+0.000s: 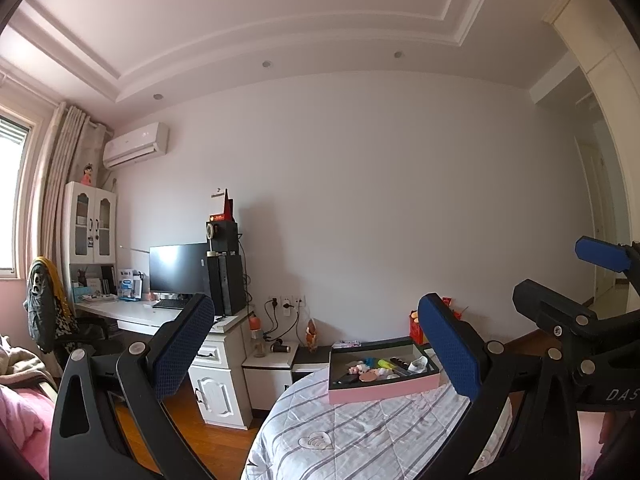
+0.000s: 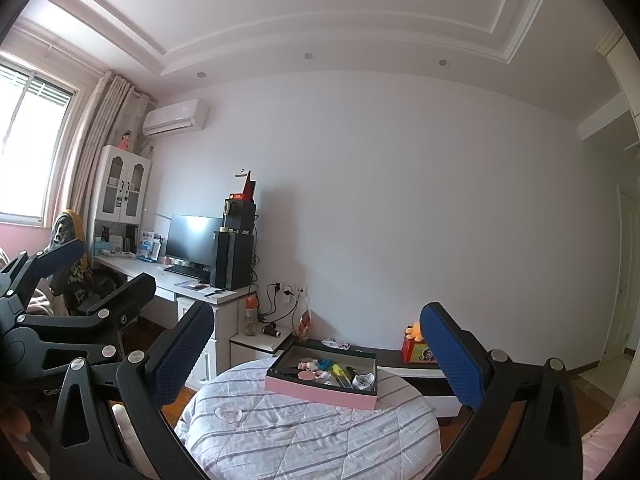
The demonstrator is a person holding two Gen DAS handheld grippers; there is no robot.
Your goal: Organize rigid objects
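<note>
Pink tray (image 2: 320, 394) of small trinkets (image 2: 332, 372)

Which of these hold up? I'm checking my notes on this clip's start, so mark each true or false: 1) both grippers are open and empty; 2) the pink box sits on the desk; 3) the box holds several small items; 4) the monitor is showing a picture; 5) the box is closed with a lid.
1) True: the left gripper and right gripper both stand open with nothing between their fingers.
2) False: the pink box rests on the striped quilt, apart from the white desk.
3) True: small items, among them a yellow marker, lie inside.
4) False: the monitor is dark.
5) False: the box is open on top, no lid on it.
</note>
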